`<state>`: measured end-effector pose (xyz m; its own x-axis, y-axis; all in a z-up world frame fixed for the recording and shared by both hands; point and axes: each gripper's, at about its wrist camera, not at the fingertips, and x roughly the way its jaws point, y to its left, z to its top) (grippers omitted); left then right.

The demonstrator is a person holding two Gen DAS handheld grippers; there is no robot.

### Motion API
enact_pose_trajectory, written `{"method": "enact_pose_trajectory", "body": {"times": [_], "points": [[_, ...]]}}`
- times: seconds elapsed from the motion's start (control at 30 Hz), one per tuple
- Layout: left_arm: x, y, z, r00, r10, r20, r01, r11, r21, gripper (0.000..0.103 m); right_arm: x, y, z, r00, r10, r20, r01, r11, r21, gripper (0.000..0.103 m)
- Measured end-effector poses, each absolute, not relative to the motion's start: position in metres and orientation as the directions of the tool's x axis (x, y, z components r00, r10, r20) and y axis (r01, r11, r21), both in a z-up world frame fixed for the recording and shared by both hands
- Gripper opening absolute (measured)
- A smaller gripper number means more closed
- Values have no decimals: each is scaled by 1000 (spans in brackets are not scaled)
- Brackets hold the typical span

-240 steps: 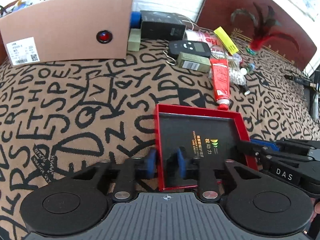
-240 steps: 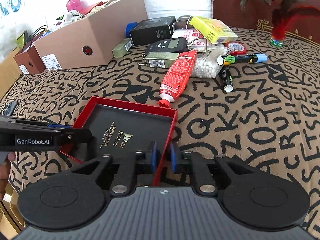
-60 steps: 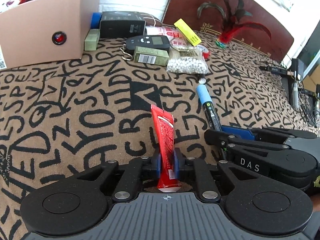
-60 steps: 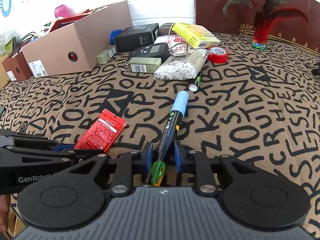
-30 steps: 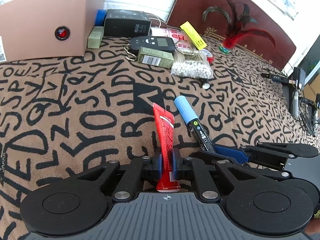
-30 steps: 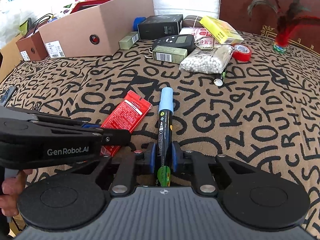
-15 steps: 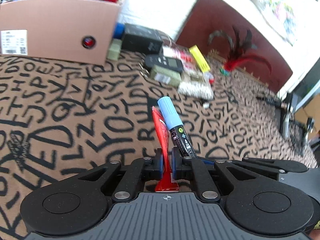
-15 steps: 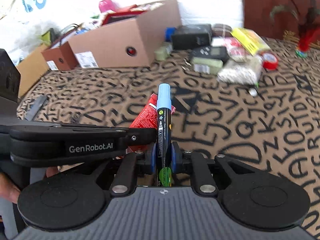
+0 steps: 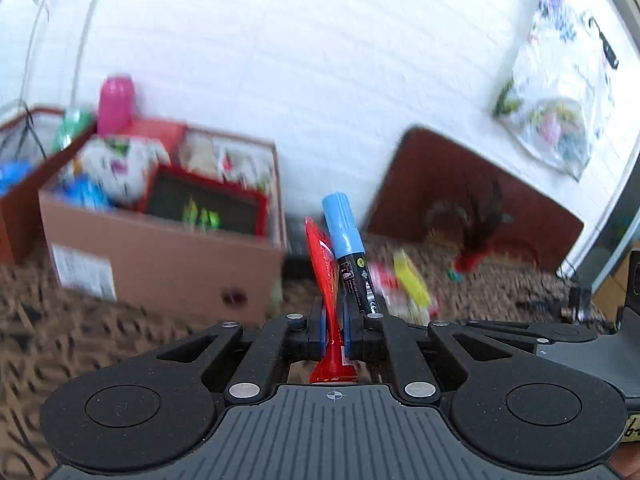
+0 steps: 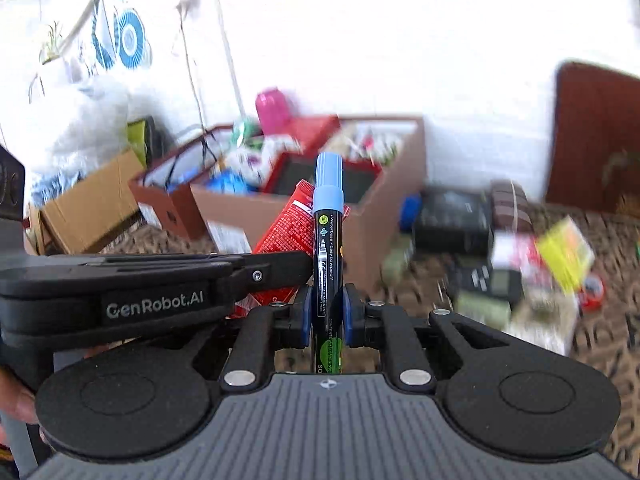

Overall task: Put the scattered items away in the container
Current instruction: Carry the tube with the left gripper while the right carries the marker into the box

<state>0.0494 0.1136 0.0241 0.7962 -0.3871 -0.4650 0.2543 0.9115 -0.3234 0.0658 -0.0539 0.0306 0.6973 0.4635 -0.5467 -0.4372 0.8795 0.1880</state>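
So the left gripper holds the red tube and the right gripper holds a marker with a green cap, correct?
Not quite: the marker clamped in the right gripper has a light blue cap, as the right wrist view shows. The left gripper does hold the red tube.

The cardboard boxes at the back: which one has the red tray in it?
The big light-brown box in the middle holds the red tray; the smaller dark-red box beside it doesn't.
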Motion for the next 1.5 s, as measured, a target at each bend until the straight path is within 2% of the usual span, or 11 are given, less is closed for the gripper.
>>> {"method": "enact_pose_trajectory", "body": {"times": [0.37,0.83,0.87,0.9,0.93,0.97,1.0,1.03,1.07,1.2,1.5], "points": [[146,146,60,829,-376,-414,257,914,-314,2,162,-10,65,746,440,-499,-431,891,143,18],[293,175,34,806,-357,-473,216,920,-326,3,291,25,45,745,422,-516,-400,902,161,18],[299,176,30,804,-355,-478,214,921,-324,9,296,28,41,744,420,-519,-401,903,156,18],[304,178,25,802,-353,-482,209,922,-327,24,301,31,37,743,417,-523,-403,903,147,18],[309,180,21,805,-339,-487,188,924,-332,46,303,34,33,743,416,-524,-408,903,137,18],[311,183,18,813,-309,-493,149,929,-337,83,306,37,28,745,410,-526,-410,904,124,20],[313,186,15,821,-276,-500,104,933,-343,97,309,40,24,747,400,-531,-413,905,100,37],[311,189,14,835,-245,-493,74,937,-341,103,311,41,20,755,379,-535,-405,911,74,50],[308,190,13,850,-228,-476,71,943,-325,103,311,40,17,774,350,-528,-385,922,47,68],[301,184,16,851,-241,-467,130,957,-258,103,310,30,12,790,314,-526,-353,935,28,72],[279,168,28,837,-260,-482,152,956,-252,103,293,18,28,786,324,-526,-340,938,68,88]]}}
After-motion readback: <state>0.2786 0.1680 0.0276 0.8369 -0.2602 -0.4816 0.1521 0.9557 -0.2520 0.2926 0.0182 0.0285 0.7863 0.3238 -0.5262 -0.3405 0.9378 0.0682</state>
